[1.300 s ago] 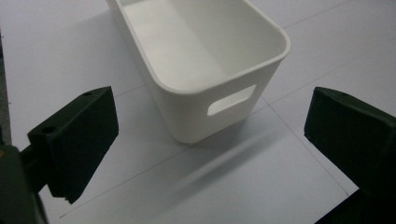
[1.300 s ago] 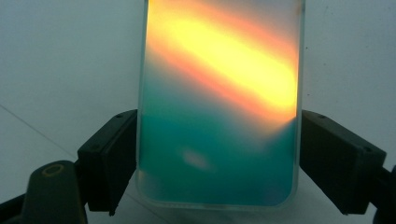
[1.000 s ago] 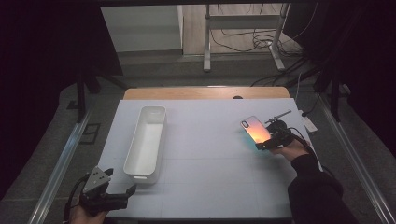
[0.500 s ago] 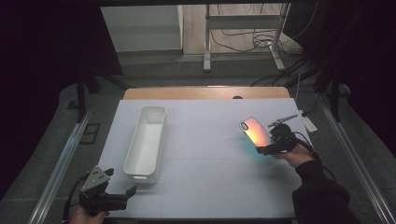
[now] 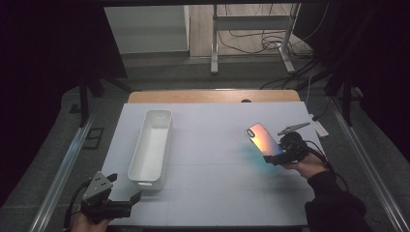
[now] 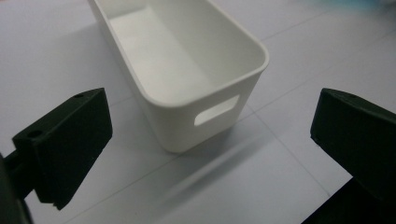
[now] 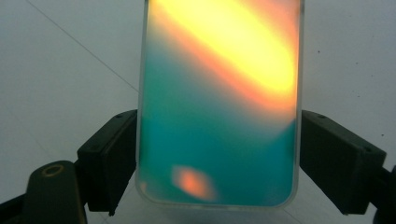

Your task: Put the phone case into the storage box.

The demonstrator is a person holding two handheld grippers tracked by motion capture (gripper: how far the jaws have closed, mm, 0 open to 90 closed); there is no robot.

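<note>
High view: phone case point(image 5: 263, 137) in right hand-held gripper point(image 5: 276, 155)

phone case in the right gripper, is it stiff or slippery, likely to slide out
The phone case looks glossy and iridescent, so probably slick. The right gripper clamps only its two thin side edges near one end, so it could pivot or slip. It stays flat while held out, so likely fairly stiff and light.
</note>
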